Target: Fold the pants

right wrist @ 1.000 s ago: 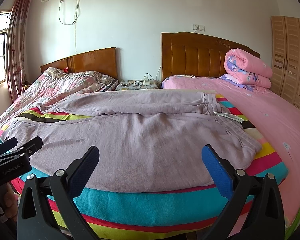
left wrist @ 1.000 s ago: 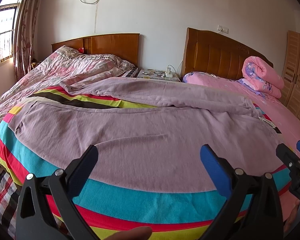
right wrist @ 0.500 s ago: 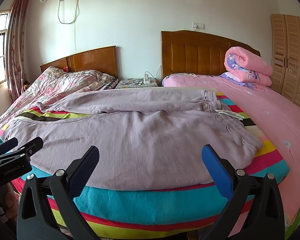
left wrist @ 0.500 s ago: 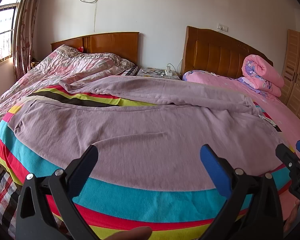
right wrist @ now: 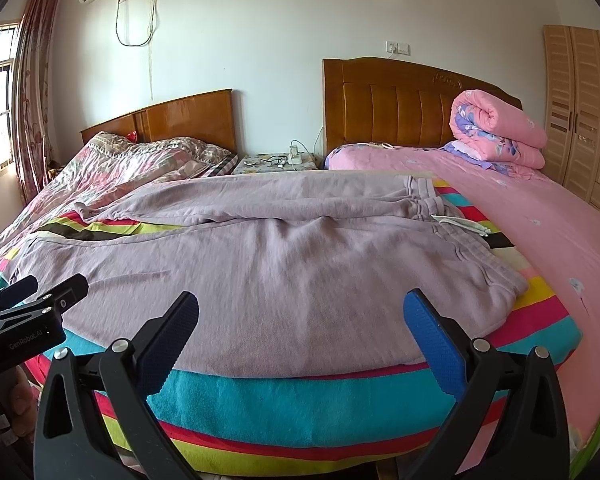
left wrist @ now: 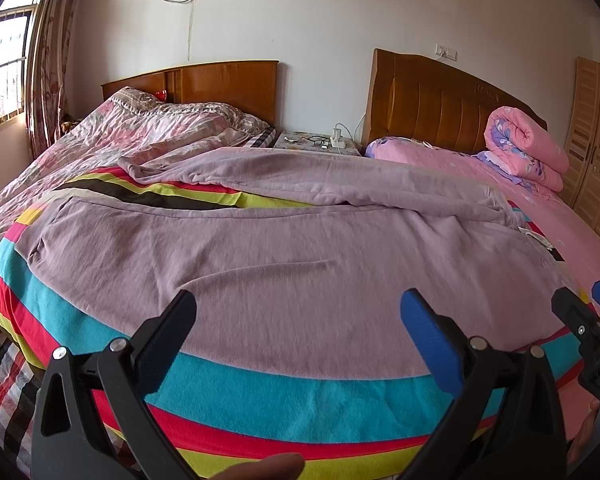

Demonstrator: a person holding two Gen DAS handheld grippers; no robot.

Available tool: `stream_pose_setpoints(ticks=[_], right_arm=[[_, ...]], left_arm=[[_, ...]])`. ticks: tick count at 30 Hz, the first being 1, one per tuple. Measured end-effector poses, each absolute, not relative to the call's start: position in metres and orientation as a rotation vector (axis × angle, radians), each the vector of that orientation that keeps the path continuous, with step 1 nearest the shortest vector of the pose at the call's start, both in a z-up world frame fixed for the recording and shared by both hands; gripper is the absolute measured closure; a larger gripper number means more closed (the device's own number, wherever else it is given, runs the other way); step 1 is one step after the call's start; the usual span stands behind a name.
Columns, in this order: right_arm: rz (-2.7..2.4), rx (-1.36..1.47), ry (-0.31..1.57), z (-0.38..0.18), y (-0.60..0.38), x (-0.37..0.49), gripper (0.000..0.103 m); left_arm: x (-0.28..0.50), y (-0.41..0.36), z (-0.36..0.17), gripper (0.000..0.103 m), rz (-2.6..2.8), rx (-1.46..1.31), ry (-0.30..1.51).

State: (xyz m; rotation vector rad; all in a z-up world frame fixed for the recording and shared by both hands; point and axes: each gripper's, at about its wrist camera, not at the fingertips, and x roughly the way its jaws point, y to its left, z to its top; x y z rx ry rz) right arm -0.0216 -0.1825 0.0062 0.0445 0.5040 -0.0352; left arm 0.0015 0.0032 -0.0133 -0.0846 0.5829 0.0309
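Pants (left wrist: 284, 264) of mauve fleece lie spread flat across the striped blanket (left wrist: 284, 400) on the bed, legs toward the left, waistband (right wrist: 456, 236) at the right. Left gripper (left wrist: 298, 322) and right gripper (right wrist: 300, 322) hover at the near edge, jaws spread wide, holding nothing.

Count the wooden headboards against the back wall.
2. A lower brown wooden headboard stands at the left behind the floral quilt; a taller padded wooden headboard stands at the right behind the pink bedsheet. None seems hidden.
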Motion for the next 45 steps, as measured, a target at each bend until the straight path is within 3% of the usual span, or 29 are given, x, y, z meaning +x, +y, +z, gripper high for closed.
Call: stream_pose_setpoints(ticks=[20, 28, 36, 45], right_arm=[[-0.033, 0.046, 0.51, 0.003, -0.183, -0.02, 0.004], [0.059, 0.003, 0.556, -0.001, -0.192, 0.006, 0.004], [0.114, -0.142, 0.591, 0.029, -0.226, 0.111, 0.004], [0.308, -0.115, 0.793, 0.012, -0.249, 0.345, 0.004]], left_arm=[[0.002, 0.002, -0.014, 0.001, 0.035, -0.074, 0.582], [0.02, -0.005, -0.013, 0.001, 0.025, 0.049, 0.598], [0.097, 0.003, 0.013, 0.001, 0.06, 0.181, 0.598], [0.252, 0.046, 0.001, 0.001, -0.1, -0.142, 0.941]])
